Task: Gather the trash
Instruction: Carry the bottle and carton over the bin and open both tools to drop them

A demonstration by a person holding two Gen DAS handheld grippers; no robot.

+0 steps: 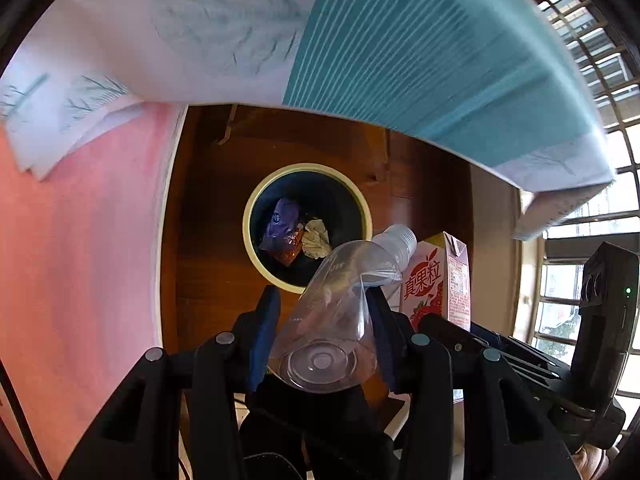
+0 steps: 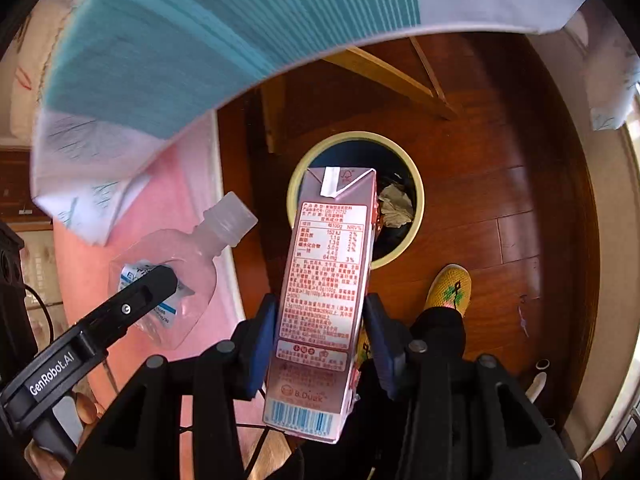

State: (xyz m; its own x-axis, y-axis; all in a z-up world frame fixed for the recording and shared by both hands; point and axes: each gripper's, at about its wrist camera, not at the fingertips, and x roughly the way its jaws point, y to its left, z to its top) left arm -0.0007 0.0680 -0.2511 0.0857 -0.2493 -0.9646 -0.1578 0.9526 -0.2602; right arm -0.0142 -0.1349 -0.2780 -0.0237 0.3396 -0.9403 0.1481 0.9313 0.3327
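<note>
My left gripper [image 1: 324,304] is shut on a clear crushed plastic bottle [image 1: 340,304] with a white cap, held above and just right of the round trash bin [image 1: 256,256] on the floor. The bin holds a purple wrapper [image 1: 280,220], an orange packet and crumpled paper [image 1: 316,238]. My right gripper [image 2: 320,308] is shut on a pink juice carton [image 2: 324,292], held upright over the bin [image 2: 416,184]. The carton also shows in the left wrist view [image 1: 436,284], and the bottle shows in the right wrist view [image 2: 176,264] to the carton's left.
A table with a white and teal striped cloth [image 1: 400,60] overhangs the bin at the top of both views. Pink fabric [image 1: 80,260] lies left of the bin. The floor is dark wood [image 2: 500,220]. A foot in a yellow slipper [image 2: 448,288] stands right of the bin.
</note>
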